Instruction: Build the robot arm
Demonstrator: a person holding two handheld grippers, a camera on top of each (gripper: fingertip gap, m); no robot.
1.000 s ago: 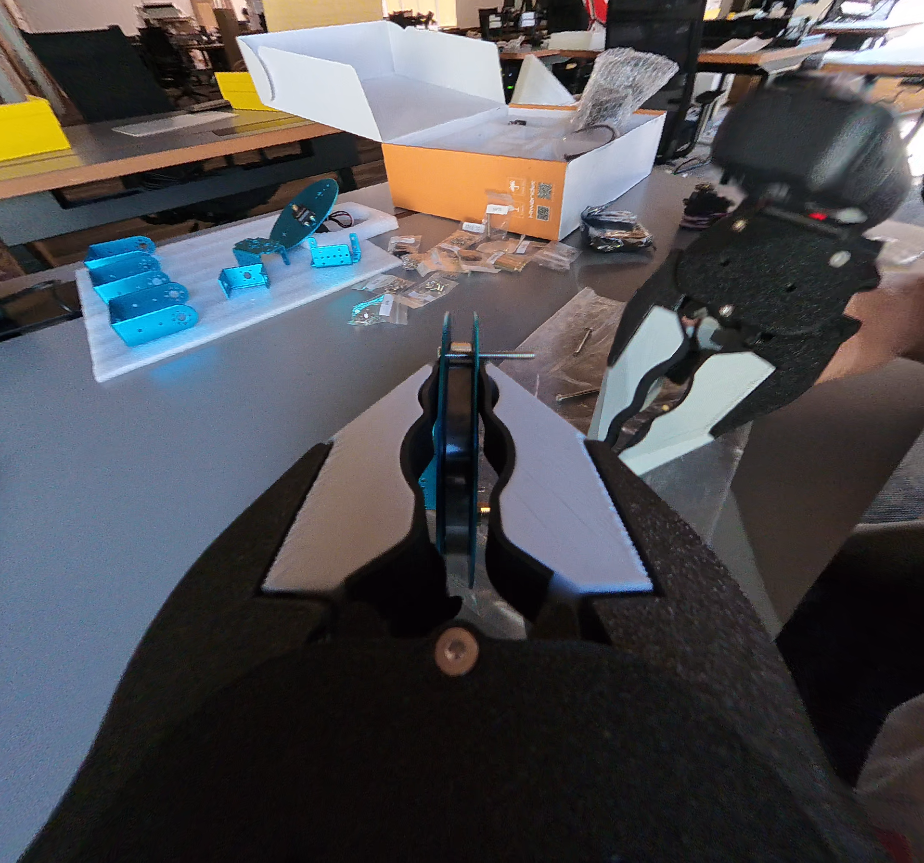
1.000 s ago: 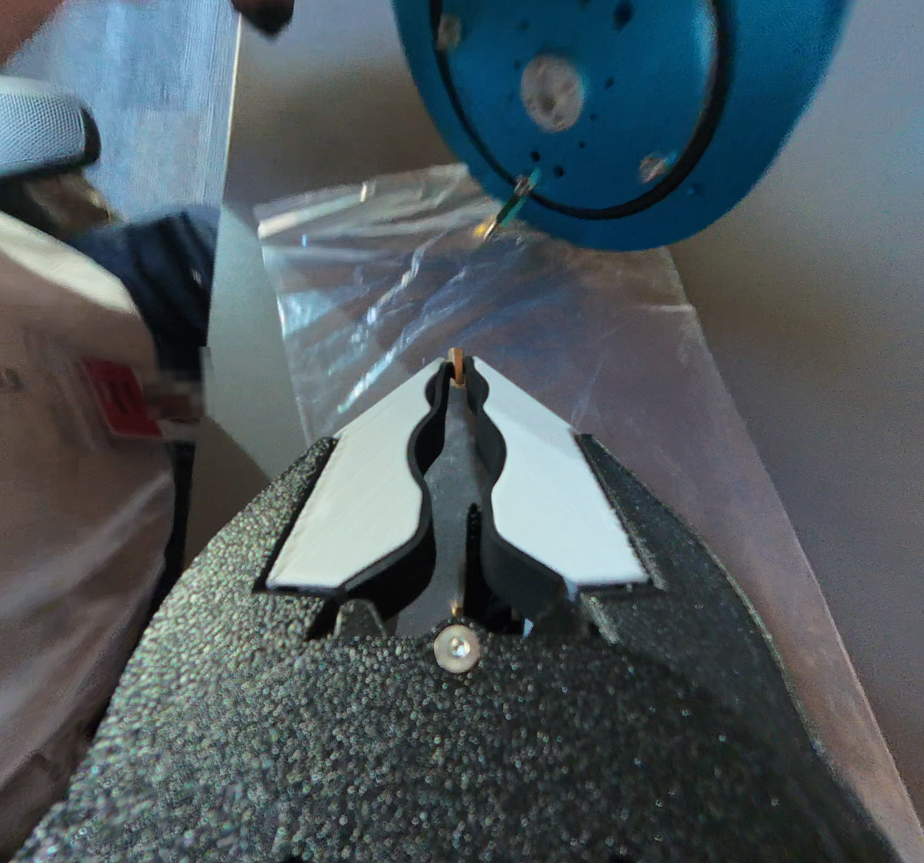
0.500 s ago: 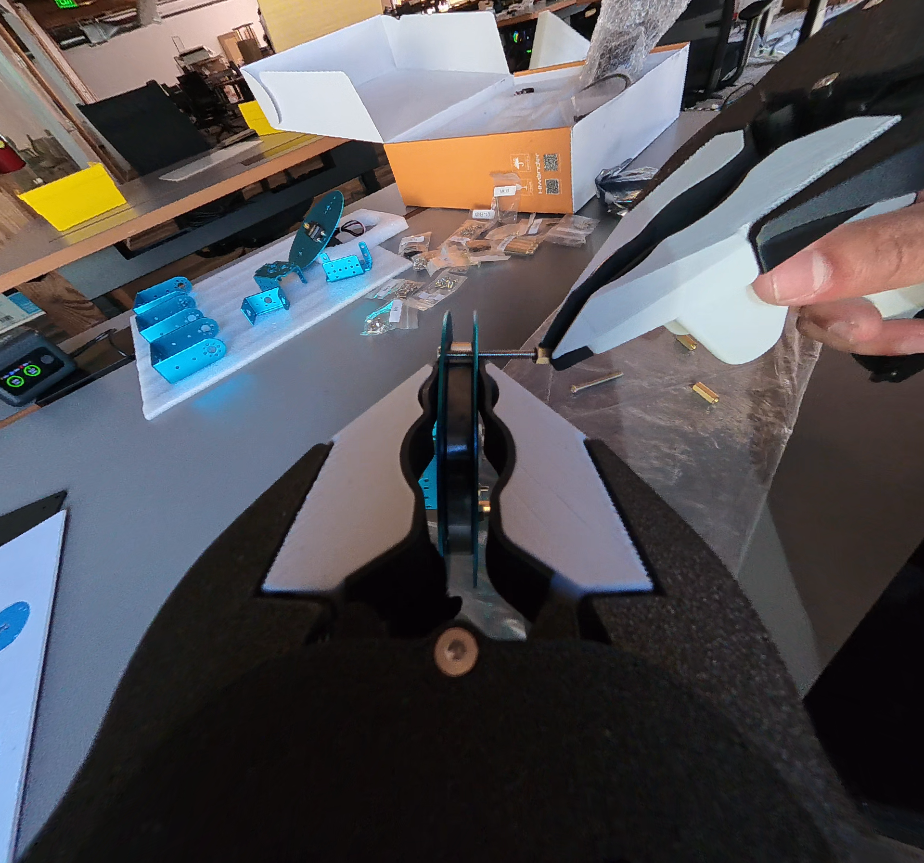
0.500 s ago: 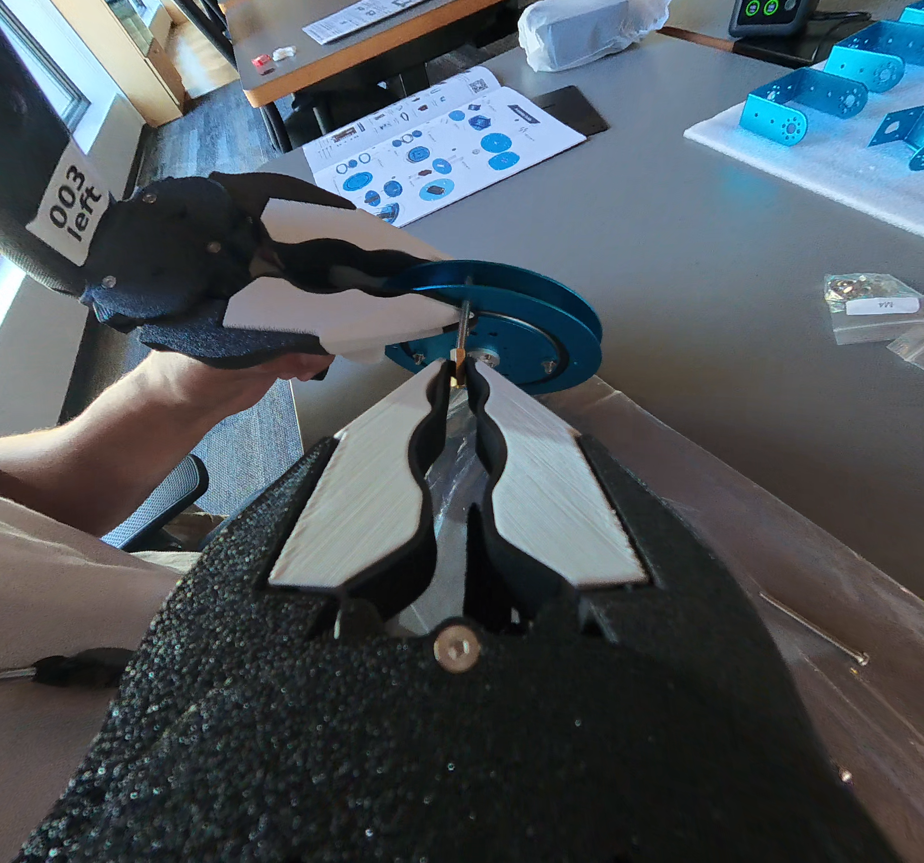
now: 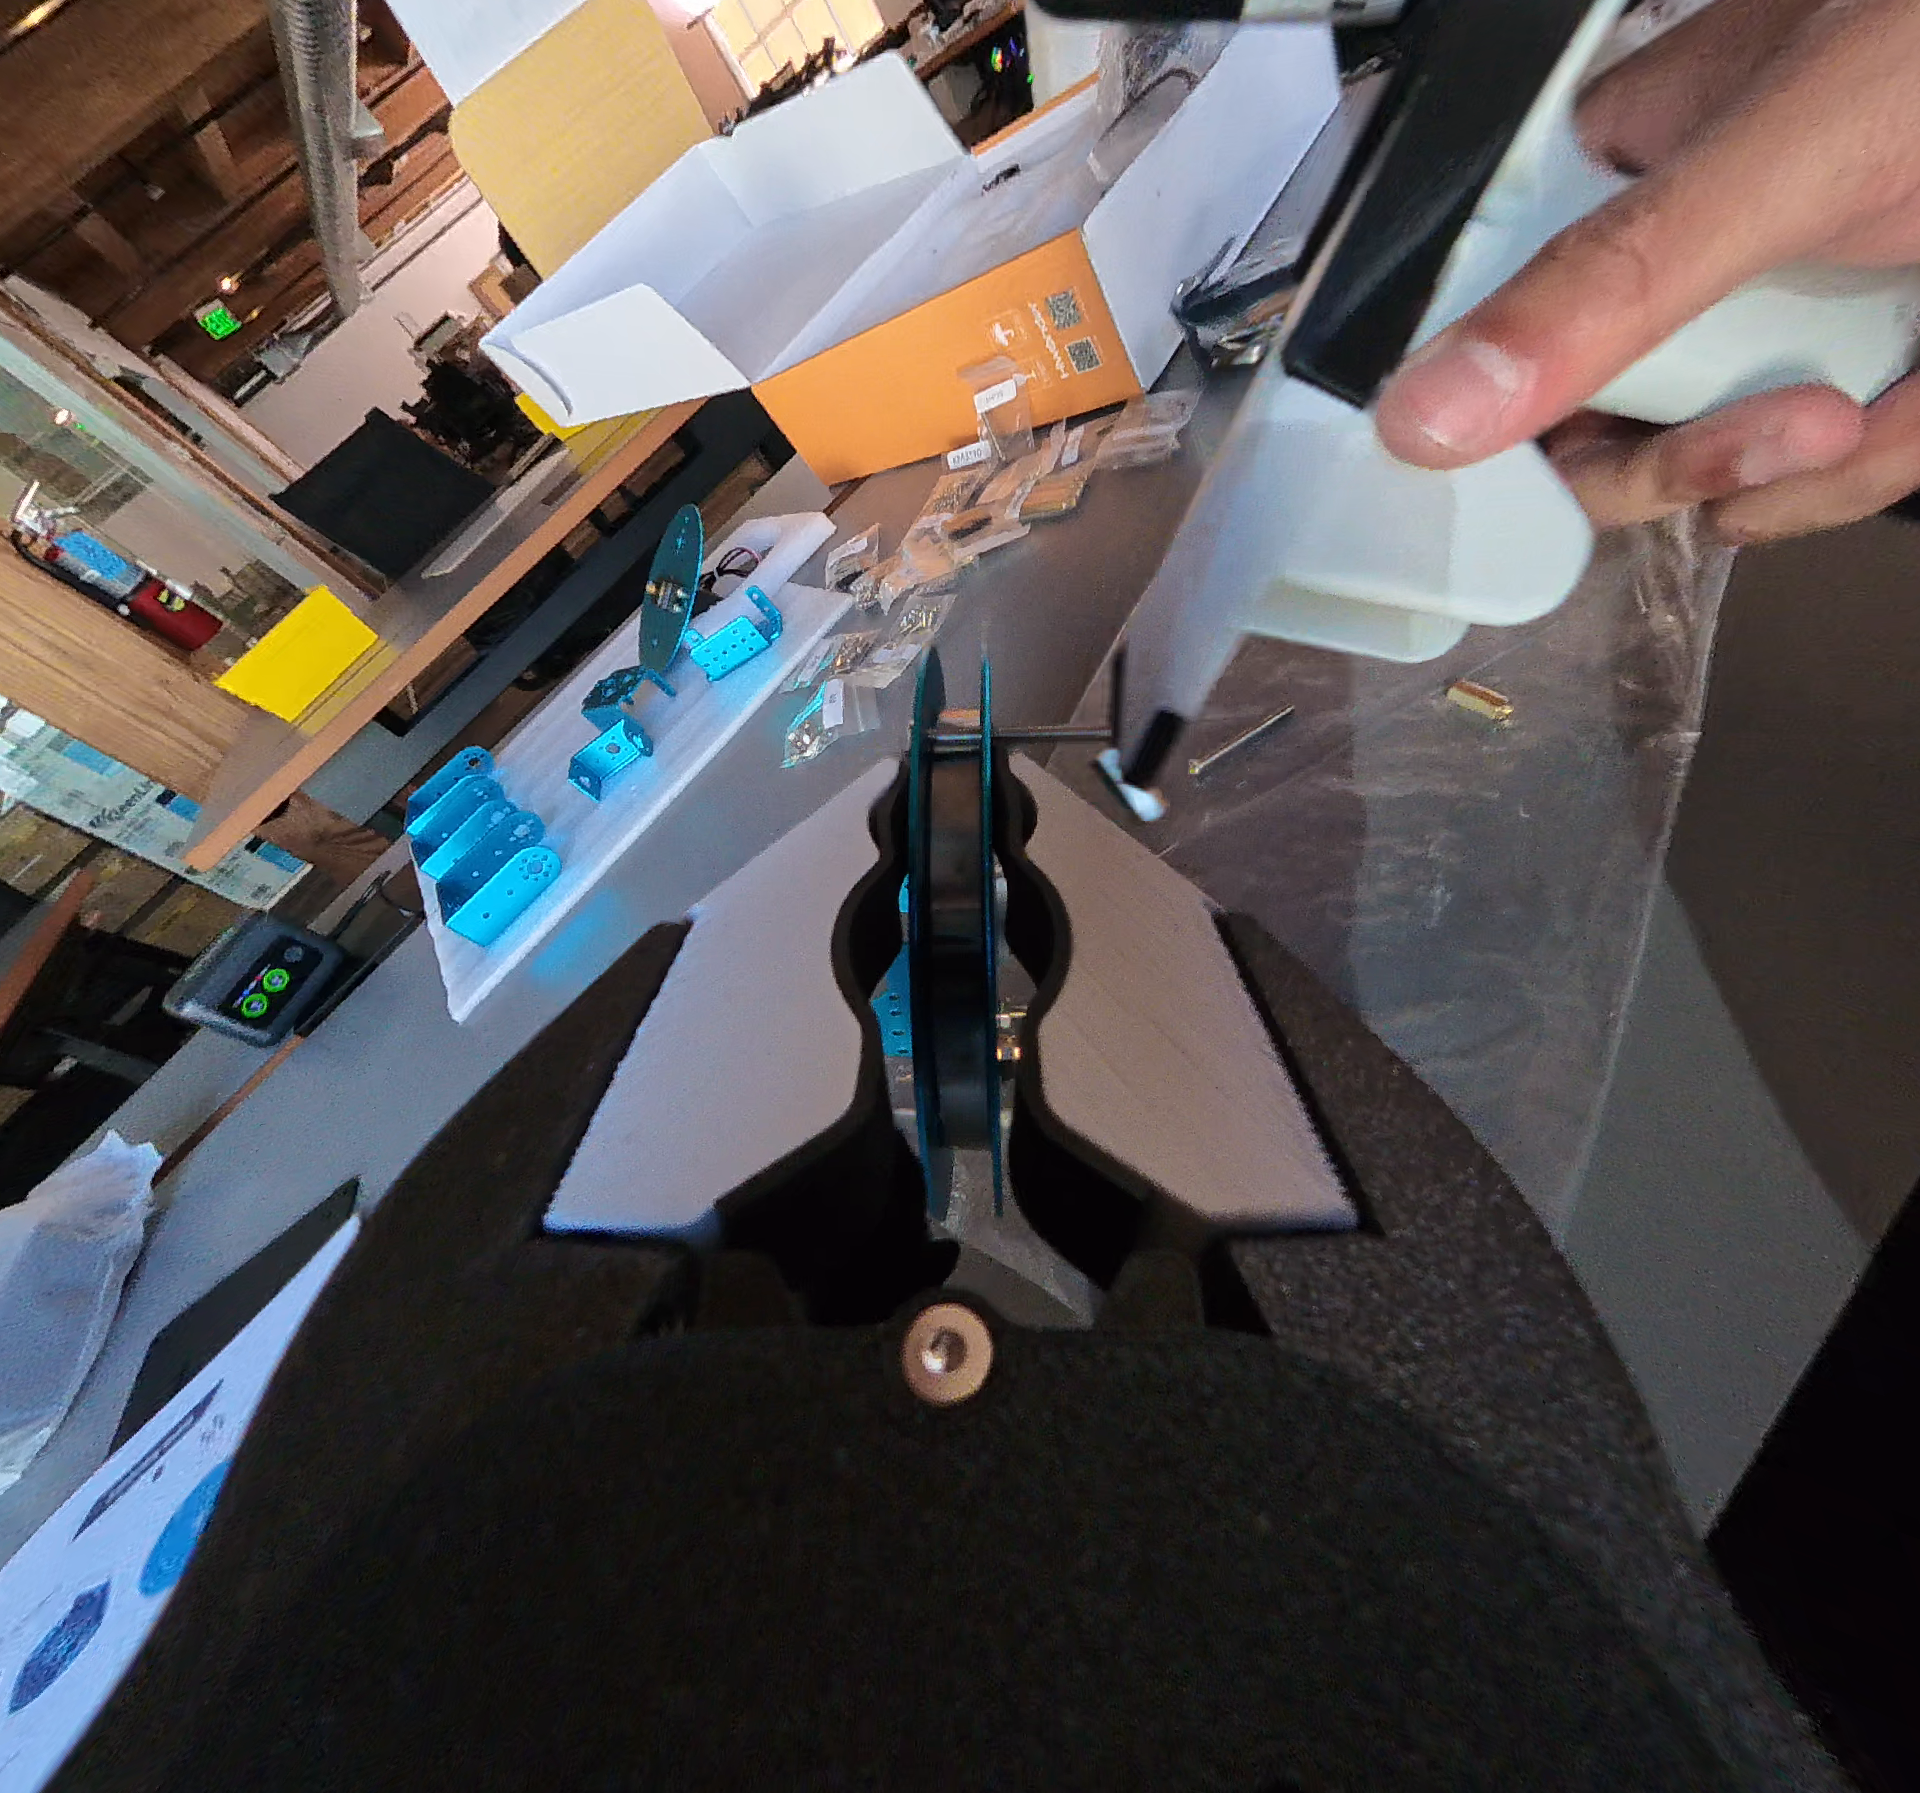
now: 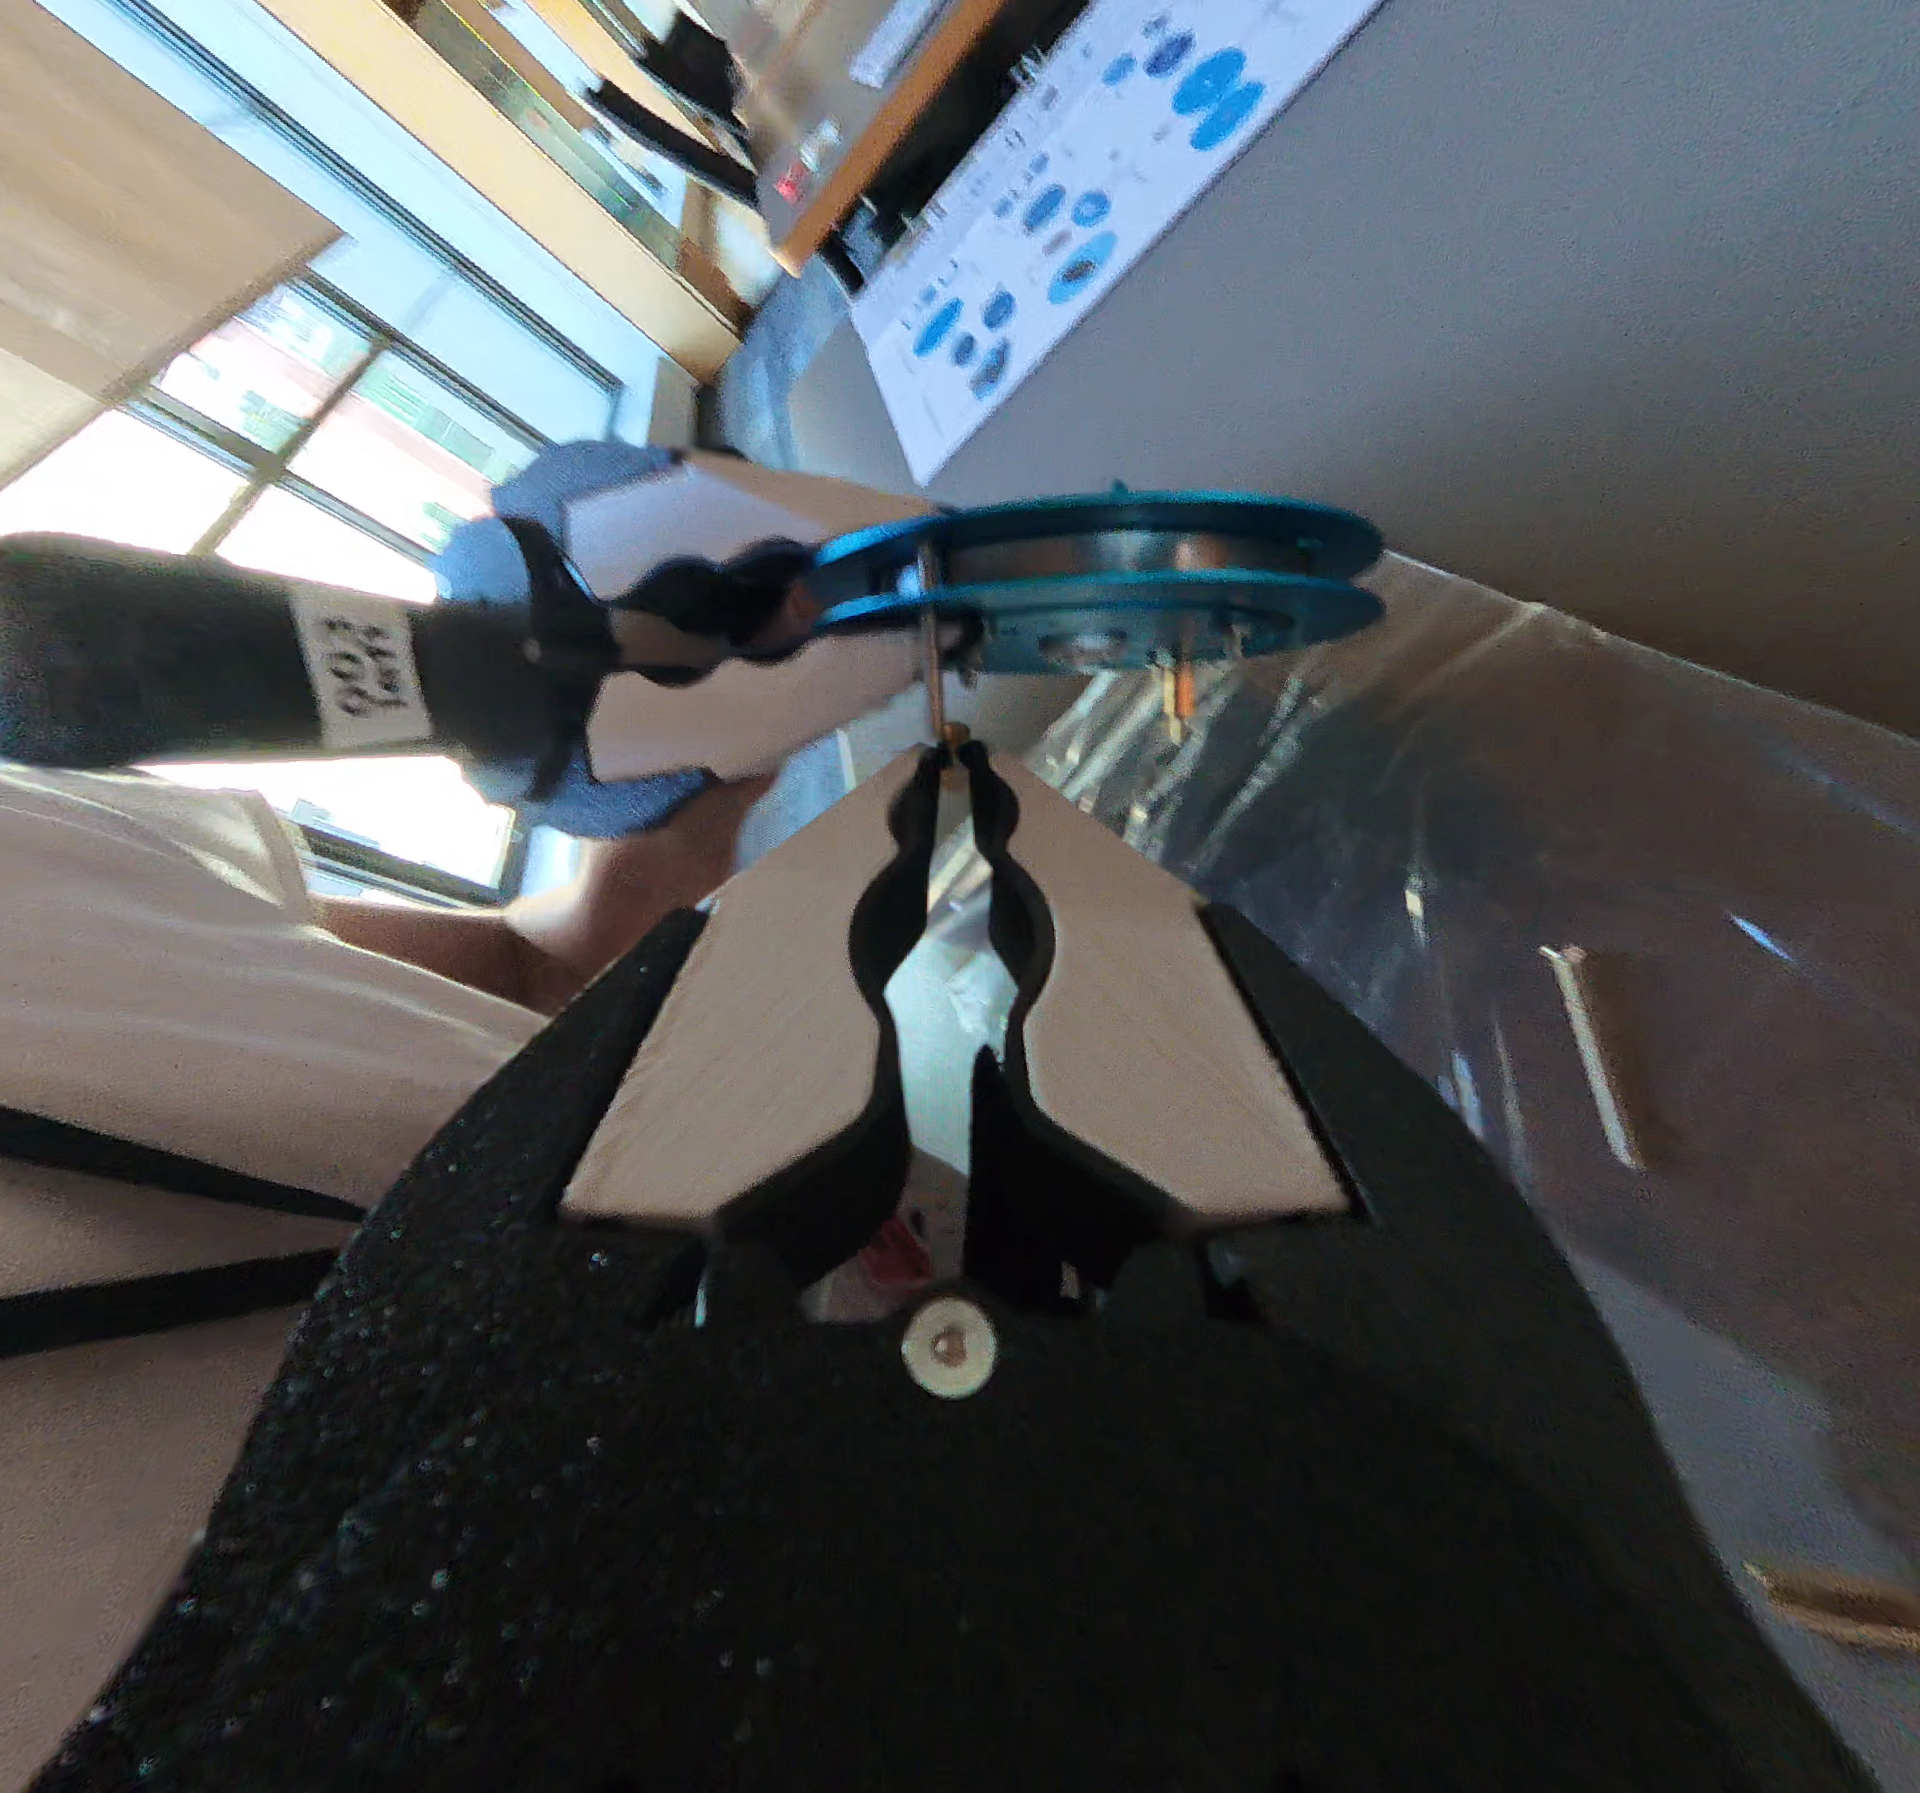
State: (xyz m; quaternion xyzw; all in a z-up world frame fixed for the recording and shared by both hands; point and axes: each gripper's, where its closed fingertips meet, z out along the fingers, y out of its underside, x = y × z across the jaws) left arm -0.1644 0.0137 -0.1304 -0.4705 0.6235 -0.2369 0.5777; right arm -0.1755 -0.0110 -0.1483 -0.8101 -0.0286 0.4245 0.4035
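Note:
My left gripper [image 5: 951, 777] is shut on a blue double-disc assembly [image 5: 951, 964], held edge-on above the grey table. A long thin screw [image 5: 1044, 731] sticks out of the discs to the right. My right gripper [image 6: 951, 756] is shut on a small brass nut [image 6: 953, 731] at the free end of that screw [image 6: 935, 663]. In the right wrist view the discs [image 6: 1101, 590] lie flat just beyond my tips, with the left gripper [image 6: 644, 642] clamping their left edge. In the left wrist view the right gripper [image 5: 1132, 767] comes down from the upper right in a person's hand [image 5: 1662, 237].
A clear plastic sheet [image 5: 1455, 860] under the grippers carries a loose screw [image 5: 1242, 741] and a brass standoff [image 5: 1477, 701]. Behind stand an open orange and white box [image 5: 935, 361], small hardware bags [image 5: 987, 517] and a white foam sheet [image 5: 665, 787] with blue brackets. A printed sheet [image 6: 1122, 164] lies at the left. The tips of both grippers are at nearly the same place.
Both views have rolled: the right gripper has turned about the screw's axis while staying at its end, and the left gripper has tilted with the discs still held.

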